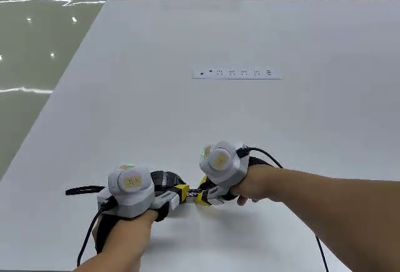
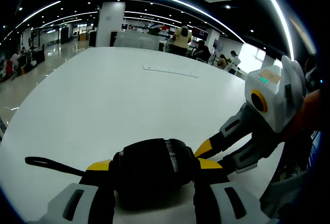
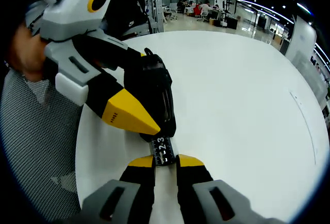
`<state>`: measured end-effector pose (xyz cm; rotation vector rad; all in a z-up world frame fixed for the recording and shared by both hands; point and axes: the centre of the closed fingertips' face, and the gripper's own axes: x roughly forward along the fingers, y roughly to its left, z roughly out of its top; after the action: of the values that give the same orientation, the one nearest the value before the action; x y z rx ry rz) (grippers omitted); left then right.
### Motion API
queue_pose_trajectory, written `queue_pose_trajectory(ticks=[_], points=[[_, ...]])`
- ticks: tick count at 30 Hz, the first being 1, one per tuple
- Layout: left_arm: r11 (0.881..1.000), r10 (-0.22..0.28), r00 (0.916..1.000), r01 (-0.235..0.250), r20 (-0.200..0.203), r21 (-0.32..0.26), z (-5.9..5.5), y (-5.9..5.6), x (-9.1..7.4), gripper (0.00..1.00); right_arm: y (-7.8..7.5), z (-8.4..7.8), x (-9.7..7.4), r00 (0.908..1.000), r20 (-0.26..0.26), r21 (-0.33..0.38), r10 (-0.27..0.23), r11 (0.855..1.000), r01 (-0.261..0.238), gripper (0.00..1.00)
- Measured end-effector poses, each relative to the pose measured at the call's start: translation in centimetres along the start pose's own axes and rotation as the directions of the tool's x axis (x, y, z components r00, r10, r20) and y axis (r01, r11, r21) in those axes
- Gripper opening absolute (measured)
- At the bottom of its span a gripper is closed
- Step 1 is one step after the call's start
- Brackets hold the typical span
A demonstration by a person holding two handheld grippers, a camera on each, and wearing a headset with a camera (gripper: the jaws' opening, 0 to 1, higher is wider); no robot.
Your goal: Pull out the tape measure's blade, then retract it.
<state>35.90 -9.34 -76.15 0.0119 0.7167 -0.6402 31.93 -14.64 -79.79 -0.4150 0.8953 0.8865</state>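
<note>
1 tape measure (image 3: 154, 87): black case, table's (image 1: 250, 128) 6 o'clock edge, clamped in left gripper (image 2: 153, 170). Its blade (image 3: 161, 147): barely out toward 3 o'clock, 2 and 3 showing, pinched by right gripper (image 3: 165, 161). Case likely rigid, light; blade thin, springy, so grip its end.

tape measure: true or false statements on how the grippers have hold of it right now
1. The left gripper is shut on the black case of the tape measure. True.
2. The right gripper is open and clear of the blade. False: its yellow tips pinch the blade's end.
3. The blade is drawn far across the table. False: only a short stretch is out, with the marks 2 and 3 showing.
4. A power strip lies on the table beyond both grippers. True.
</note>
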Motion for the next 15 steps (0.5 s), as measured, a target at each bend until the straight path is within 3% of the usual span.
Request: queue_pose_trajectory(ticks=[15], points=[[1.0, 0.0, 1.0, 0.0, -0.001, -0.001, 0.0, -0.03, -0.07, 0.59, 0.2, 0.78, 0.69, 0.9999, -0.006, -0.021, 0.013, 1.0, -0.013, 0.14]])
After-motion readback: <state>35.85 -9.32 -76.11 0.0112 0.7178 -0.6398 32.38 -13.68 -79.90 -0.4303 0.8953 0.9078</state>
